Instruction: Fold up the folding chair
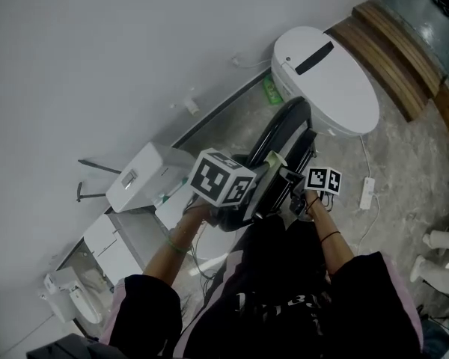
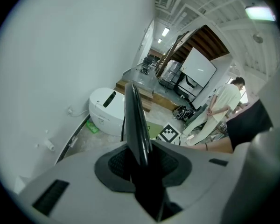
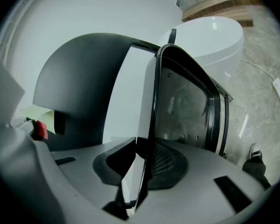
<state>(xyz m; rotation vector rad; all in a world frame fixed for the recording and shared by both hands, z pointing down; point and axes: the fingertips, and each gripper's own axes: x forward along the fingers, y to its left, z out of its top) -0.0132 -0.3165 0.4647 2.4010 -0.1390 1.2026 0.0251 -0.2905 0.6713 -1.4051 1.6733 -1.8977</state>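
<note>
Chair (image 1: pixel 287 127) — black, clamped both sides

Ahead, white oval unit (image 1: pixel 325 77) blocks (wall (image 1: pixel 97 51) left).

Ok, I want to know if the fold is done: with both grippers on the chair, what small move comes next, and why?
Probably lower the folding chair to the floor beside the wall, keeping both grips. It already looks folded flat: the left gripper clamps its thin black edge, the right gripper its frame.
</note>
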